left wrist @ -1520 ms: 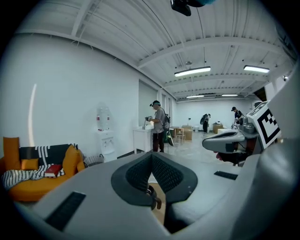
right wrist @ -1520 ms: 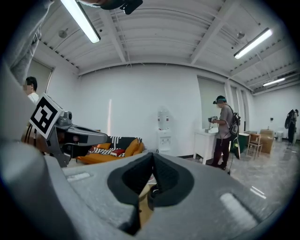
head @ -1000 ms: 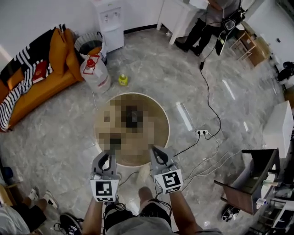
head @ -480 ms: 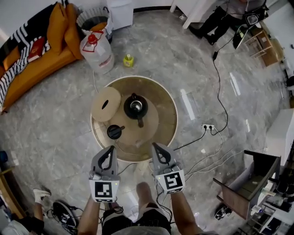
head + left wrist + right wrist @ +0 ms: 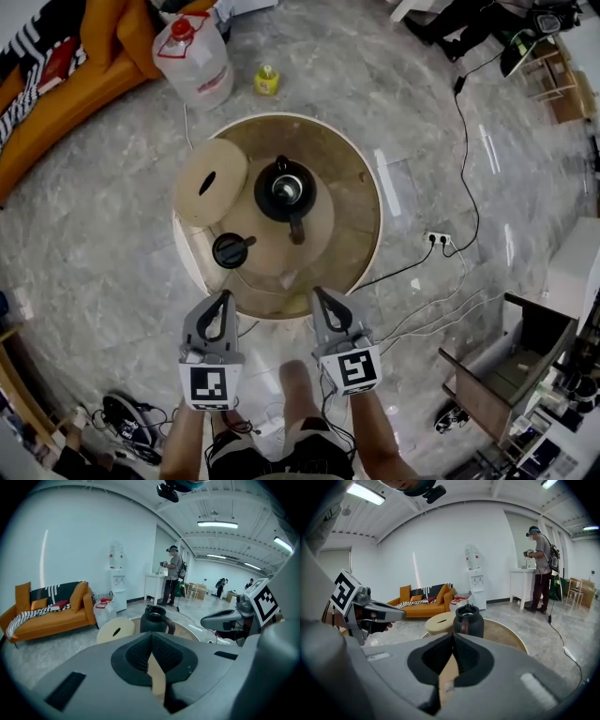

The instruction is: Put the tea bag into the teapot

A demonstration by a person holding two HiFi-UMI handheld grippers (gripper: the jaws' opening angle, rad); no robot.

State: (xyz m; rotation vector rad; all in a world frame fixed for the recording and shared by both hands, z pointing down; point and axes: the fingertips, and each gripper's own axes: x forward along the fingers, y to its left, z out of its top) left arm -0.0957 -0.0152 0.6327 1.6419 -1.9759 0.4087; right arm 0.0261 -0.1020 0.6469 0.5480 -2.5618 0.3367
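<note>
A black teapot (image 5: 286, 192) stands open-topped on a wooden tray (image 5: 319, 225) in the middle of the round table (image 5: 361, 202). Its black lid (image 5: 230, 250) lies to the left of it. A small pale tea bag (image 5: 288, 278) lies near the tray's front edge. My left gripper (image 5: 224, 298) and right gripper (image 5: 321, 294) hover side by side just short of the table's near rim, both shut on nothing. The teapot (image 5: 154, 619) is ahead of the left gripper (image 5: 151, 637). It also shows as the teapot (image 5: 468, 620) beyond the right gripper (image 5: 452, 638).
A round beige lid (image 5: 211, 181) rests on the table's left part. On the floor beyond are a water jug (image 5: 194, 61), a yellow bottle (image 5: 266, 80) and an orange sofa (image 5: 66, 89). A power strip (image 5: 437, 239) with cables lies to the right. A person (image 5: 174, 581) stands at a far white table.
The head view has tipped down, so the table has slid up the picture and looks closer. Both grippers have kept their place before me and stayed shut.
</note>
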